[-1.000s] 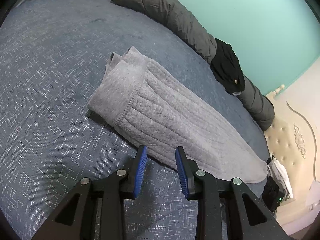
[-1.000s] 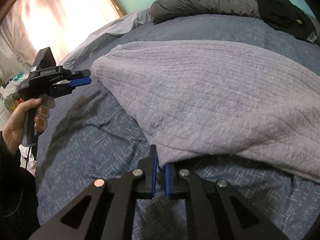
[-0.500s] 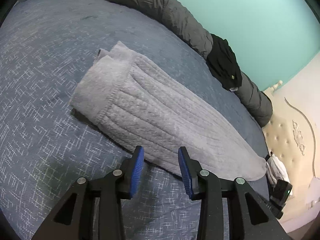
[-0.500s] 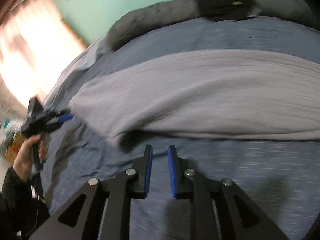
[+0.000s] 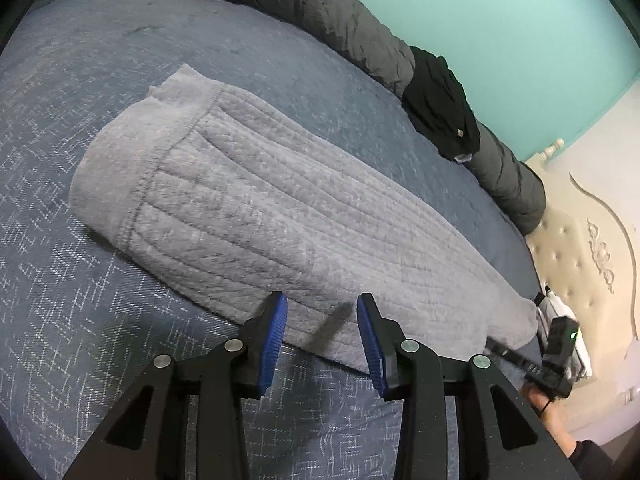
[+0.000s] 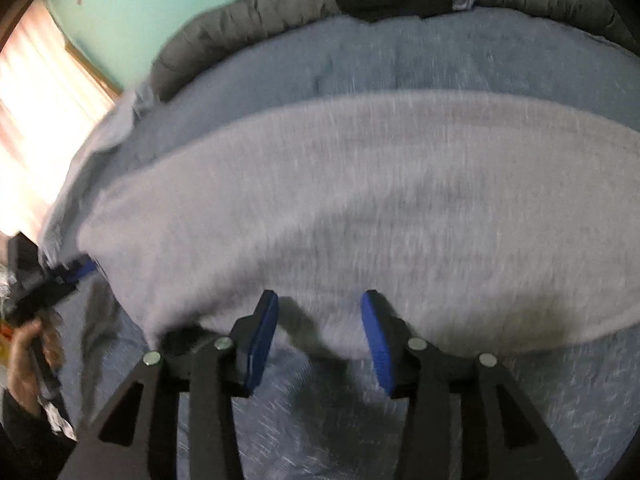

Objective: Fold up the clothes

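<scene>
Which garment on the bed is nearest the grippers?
The grey ribbed garment, lying long on the blue bedspread just ahead of both grippers. The black garment sits far off on the rolled dark duvet.

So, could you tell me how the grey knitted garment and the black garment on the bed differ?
The grey knitted garment is long and pale, with ribbed lines and a stitched band; the black garment is dark, smaller and shows no pattern. The grey one lies stretched out on the blue bedspread; the black one sits bunched on top of the rolled dark grey duvet by the wall. Neither is held by a gripper.
</scene>
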The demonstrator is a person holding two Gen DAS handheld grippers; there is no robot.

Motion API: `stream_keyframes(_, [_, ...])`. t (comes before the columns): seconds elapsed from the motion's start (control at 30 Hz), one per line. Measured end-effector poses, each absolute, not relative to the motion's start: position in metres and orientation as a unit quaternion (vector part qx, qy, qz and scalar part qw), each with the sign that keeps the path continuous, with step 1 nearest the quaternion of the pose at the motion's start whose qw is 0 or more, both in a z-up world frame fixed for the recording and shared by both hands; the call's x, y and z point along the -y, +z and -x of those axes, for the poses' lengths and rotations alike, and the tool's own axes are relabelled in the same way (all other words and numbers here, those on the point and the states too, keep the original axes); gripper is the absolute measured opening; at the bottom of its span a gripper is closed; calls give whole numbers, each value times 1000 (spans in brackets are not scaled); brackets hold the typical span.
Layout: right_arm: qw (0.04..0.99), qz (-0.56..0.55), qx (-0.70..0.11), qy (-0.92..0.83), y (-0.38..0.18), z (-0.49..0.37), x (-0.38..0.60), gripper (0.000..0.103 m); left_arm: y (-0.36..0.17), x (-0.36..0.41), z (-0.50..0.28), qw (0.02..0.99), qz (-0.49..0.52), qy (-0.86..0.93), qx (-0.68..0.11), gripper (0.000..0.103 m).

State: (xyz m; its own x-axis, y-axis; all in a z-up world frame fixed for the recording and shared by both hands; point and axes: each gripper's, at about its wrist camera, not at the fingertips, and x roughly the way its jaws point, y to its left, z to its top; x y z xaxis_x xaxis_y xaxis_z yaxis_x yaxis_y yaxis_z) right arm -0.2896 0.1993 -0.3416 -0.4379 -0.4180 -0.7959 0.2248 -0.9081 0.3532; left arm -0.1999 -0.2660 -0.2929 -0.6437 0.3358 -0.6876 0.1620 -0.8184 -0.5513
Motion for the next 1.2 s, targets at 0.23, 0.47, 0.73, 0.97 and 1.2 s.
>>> stream_keyframes(0.23, [185, -468, 98, -858, -325, 273, -210, 38, -293, 267, 198, 45, 418, 857, 297, 40])
stream_keyframes(0.47, [196, -488, 38, -850, -327, 293, -165, 38, -293, 262, 198, 51, 420, 858, 290, 40])
stream_keyframes(0.73, [185, -523, 35, -831, -335, 287, -171, 37, -292, 263, 200, 54, 420, 859, 289, 40])
stream_keyframes(0.97, [186, -507, 27, -841, -329, 300, -157, 40, -294, 261, 199, 54, 420, 859, 287, 41])
stream_keyframes(1.2, [199, -504, 17, -840, -336, 295, -160, 39, -295, 257, 207, 55, 423, 858, 286, 41])
